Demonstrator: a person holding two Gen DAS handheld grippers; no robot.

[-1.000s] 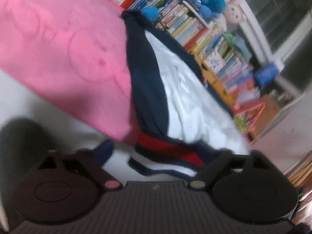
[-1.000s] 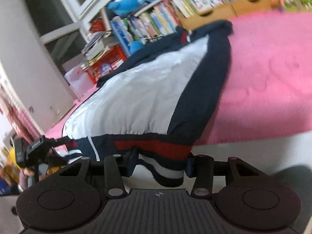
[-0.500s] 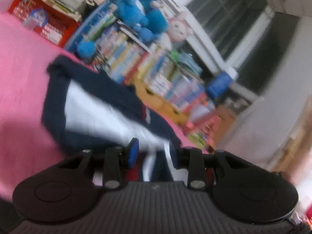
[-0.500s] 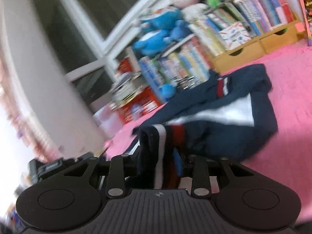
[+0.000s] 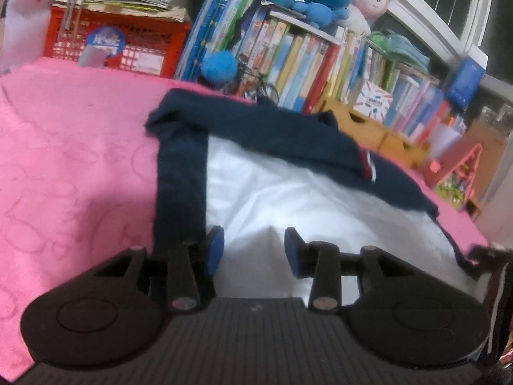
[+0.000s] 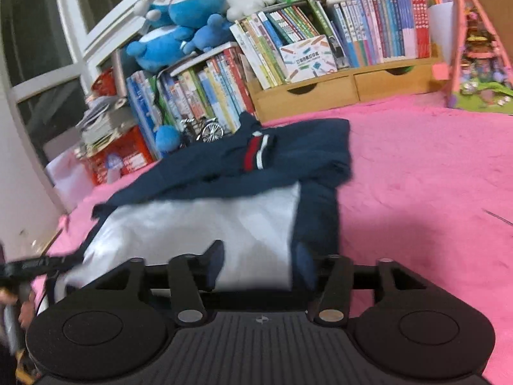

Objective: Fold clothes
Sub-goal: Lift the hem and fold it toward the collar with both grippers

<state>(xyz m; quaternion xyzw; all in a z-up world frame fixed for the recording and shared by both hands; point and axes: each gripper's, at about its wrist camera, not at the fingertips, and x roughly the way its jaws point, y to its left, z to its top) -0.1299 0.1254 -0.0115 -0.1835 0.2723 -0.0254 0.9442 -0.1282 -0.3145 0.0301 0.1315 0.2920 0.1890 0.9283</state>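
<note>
A navy and white jacket [image 5: 288,189] lies on a pink blanket [image 5: 70,160]. Its hem with the red and white stripe [image 6: 255,152] is folded up over the far part of the garment. My left gripper [image 5: 253,250] is open and empty, its blue pads [image 5: 215,247] just above the white panel near the left navy band. My right gripper [image 6: 259,264] is open and empty over the near edge of the jacket [image 6: 205,218], by its right navy band. The other gripper shows at the left edge of the right wrist view [image 6: 25,268].
Rows of books [image 6: 320,48] and wooden drawers [image 6: 352,86] stand behind the blanket. Blue and pink plush toys [image 6: 182,25] sit on top. A red crate [image 5: 118,45] with papers stands at the far left. A pink toy house [image 6: 477,54] is at the right.
Both grippers carried the striped hem up and over onto the far part of the jacket, then opened and let it go. They now hover over the new near edge.
</note>
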